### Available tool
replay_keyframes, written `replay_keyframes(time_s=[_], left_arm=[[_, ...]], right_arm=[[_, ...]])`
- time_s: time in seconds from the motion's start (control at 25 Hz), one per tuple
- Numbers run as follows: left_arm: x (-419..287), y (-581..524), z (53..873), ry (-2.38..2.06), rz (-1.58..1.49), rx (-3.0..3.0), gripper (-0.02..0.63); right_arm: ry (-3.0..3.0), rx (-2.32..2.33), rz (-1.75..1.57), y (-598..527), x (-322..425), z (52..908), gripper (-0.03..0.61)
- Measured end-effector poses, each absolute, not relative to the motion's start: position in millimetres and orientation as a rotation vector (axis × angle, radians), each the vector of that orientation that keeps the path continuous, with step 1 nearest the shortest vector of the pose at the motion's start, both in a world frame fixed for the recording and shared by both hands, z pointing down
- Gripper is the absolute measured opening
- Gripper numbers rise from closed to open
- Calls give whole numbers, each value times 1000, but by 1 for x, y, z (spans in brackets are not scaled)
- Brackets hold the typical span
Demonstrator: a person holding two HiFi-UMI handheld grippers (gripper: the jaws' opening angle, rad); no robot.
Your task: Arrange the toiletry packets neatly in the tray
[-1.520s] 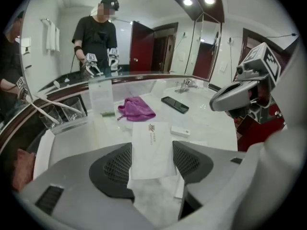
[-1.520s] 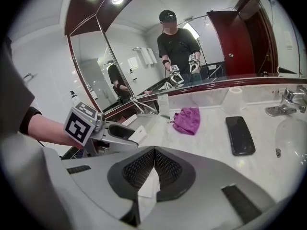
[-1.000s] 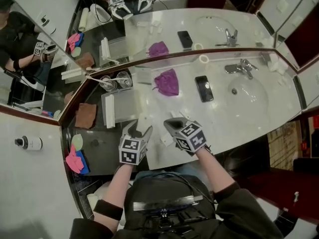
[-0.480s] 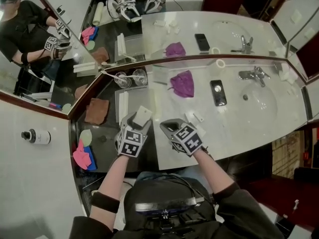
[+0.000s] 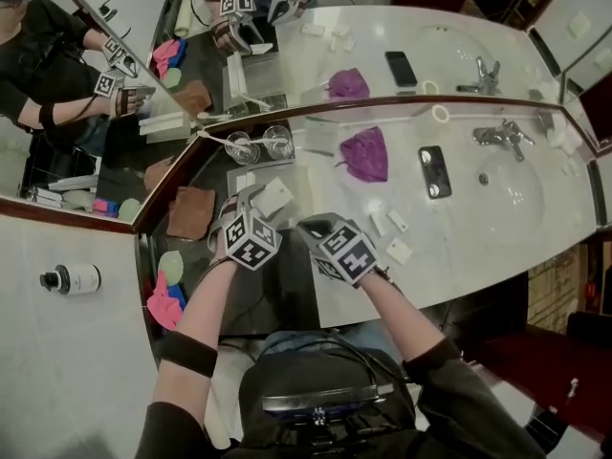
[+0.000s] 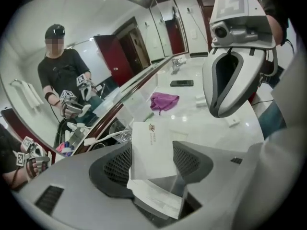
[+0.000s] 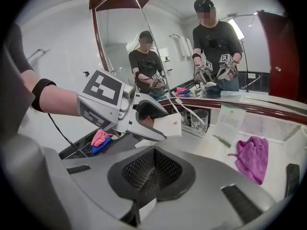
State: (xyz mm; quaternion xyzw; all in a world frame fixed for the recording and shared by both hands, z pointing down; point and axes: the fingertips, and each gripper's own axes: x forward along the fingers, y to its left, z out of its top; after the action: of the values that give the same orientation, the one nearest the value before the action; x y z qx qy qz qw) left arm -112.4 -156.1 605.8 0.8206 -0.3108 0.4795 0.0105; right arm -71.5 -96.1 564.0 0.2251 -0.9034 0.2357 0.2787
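Note:
My left gripper [image 5: 251, 204] is shut on a white toiletry packet [image 5: 274, 197] with a small logo. It holds the packet over the near end of the tray [image 5: 237, 178] on the dark counter. In the left gripper view the packet [image 6: 152, 150] stands upright between the two mesh pads [image 6: 116, 164]. My right gripper [image 5: 308, 229] hovers just to its right with the jaws shut; a small white scrap shows at the base of its jaws [image 7: 144, 210], and I cannot tell what it is. Two loose packets [image 5: 380, 223] [image 5: 399, 251] lie on the white counter.
Two glasses [image 5: 258, 145] with toothbrushes stand at the tray's far end, against the mirror. A purple cloth [image 5: 365, 153], a phone [image 5: 434, 171], a tape ring [image 5: 441, 114] and the faucet [image 5: 502, 134] lie to the right. A brown cloth [image 5: 191, 211] and pink and blue cloths [image 5: 164, 304] are at the left.
Both grippers have moved away from the counter's front edge toward the tray. The left one has rolled, and its white packet now shows over the tray.

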Motion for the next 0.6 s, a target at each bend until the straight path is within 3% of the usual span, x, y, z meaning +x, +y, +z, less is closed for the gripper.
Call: replay_keyframes(time_s=[0.6], left_arm=[[-118,-203,672,-501,1846,2746,267]], right_arm=[[-2337,632,731,-137,-90,609,5]])
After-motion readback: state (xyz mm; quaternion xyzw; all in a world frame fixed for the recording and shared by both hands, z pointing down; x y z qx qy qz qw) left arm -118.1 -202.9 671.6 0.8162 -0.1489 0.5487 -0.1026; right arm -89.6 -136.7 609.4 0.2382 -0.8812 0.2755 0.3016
